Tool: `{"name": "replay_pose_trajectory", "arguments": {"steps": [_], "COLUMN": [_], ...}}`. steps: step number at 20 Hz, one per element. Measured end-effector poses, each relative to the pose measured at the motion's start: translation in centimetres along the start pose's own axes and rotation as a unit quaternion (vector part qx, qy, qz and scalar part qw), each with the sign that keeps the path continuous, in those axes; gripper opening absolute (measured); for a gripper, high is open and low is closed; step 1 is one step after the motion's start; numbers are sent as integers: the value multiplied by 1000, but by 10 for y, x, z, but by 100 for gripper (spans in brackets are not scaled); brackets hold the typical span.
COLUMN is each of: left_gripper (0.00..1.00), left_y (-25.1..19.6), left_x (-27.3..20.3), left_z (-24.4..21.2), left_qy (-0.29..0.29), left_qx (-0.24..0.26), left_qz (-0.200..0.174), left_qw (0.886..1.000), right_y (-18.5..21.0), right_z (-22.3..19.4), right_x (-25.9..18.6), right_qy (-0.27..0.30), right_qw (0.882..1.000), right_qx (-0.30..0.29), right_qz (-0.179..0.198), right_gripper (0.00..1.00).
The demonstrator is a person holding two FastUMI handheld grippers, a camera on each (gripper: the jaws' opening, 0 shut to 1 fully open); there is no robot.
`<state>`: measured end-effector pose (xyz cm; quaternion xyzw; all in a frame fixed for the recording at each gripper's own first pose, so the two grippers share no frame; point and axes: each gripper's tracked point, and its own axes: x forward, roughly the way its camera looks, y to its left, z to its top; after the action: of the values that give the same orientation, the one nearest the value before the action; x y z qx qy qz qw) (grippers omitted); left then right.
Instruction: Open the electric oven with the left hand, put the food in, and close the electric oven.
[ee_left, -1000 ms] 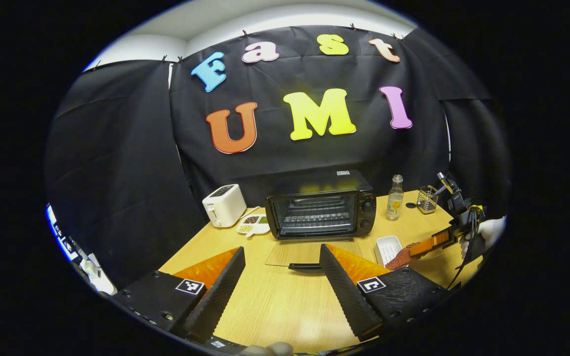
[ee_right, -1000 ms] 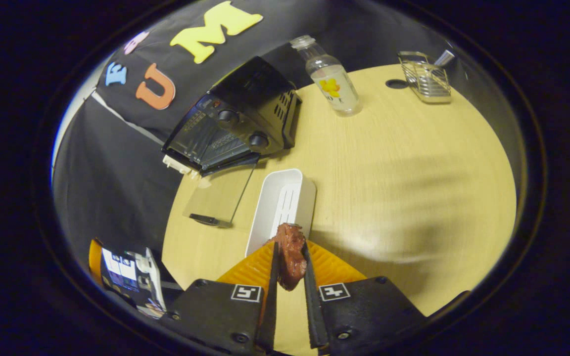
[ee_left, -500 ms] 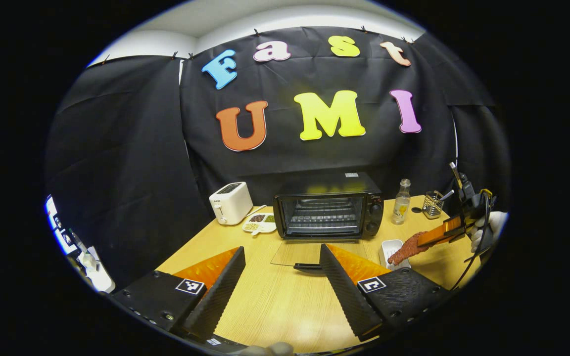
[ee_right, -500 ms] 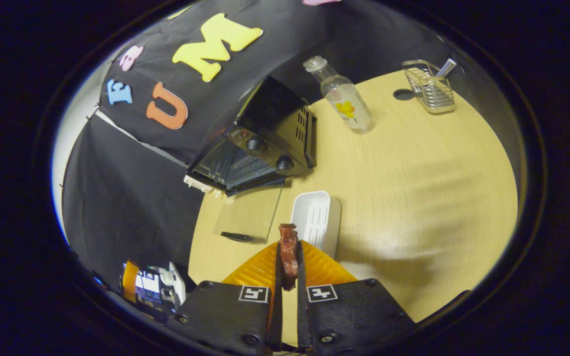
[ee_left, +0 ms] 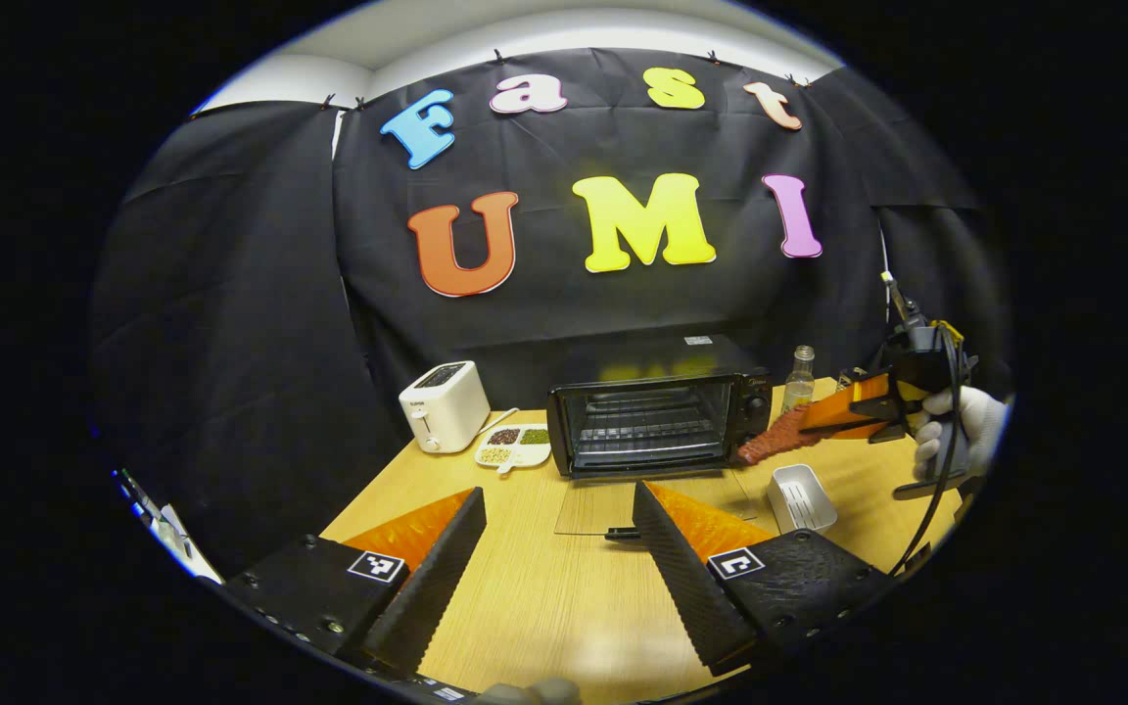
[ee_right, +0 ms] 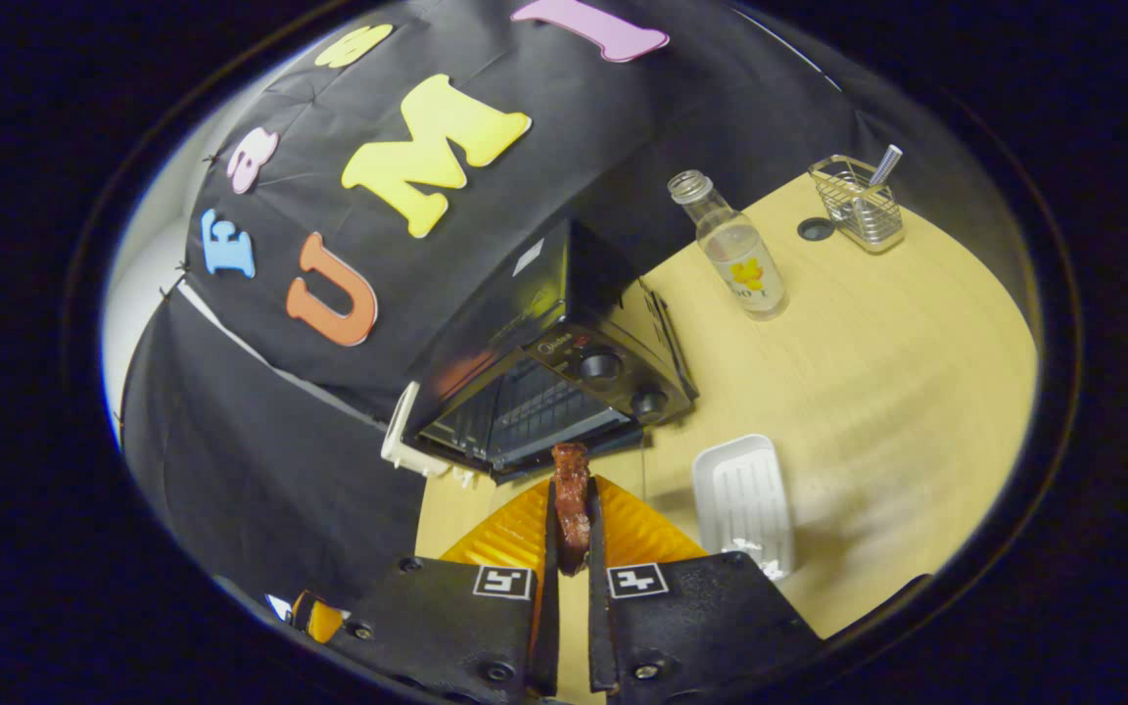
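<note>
The right gripper point(ee_right: 570, 509), clamping the meat strip point(ee_right: 572, 494), is now swinging from the white tray point(ee_right: 742, 494) up to the open oven point(ee_right: 544, 392), so the loading step is underway and next calls for sliding it onto the rack point(ee_left: 644, 431), while the left gripper point(ee_left: 554, 558) is hanging wide open and empty over the bench's point(ee_left: 544, 597) near edge.

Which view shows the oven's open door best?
Left gripper view: the glass door lies flat on the table in front of the oven, seen whole, with its handle. In the right gripper view the held meat and right gripper hide most of it.

The left gripper point(ee_left: 554, 558) hangs low over the desk's near edge, fingers spread wide, nothing between them. The right gripper point(ee_right: 571, 509) is raised off the desk, fingers pinched narrow, gripped by a gloved hand point(ee_left: 956, 436)
</note>
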<state>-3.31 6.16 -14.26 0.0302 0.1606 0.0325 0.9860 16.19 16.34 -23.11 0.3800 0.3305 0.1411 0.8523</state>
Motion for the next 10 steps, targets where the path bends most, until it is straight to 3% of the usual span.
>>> {"name": "replay_pose_trajectory", "arguments": {"steps": [4,10], "left_gripper": [97,97], "left_y": [30,58], "left_x": [13,16], "left_z": [-1,6], "left_qy": [5,-2], "left_qx": [-4,10], "left_qz": [-7,-1], "left_qw": [1000,1000], "right_y": [43,54], "right_z": [-10,-9], "right_x": [67,151], "right_qy": [-55,-124], "right_qw": [997,988], "right_qx": [44,96], "right_qz": [25,4], "right_gripper": [15,15]}}
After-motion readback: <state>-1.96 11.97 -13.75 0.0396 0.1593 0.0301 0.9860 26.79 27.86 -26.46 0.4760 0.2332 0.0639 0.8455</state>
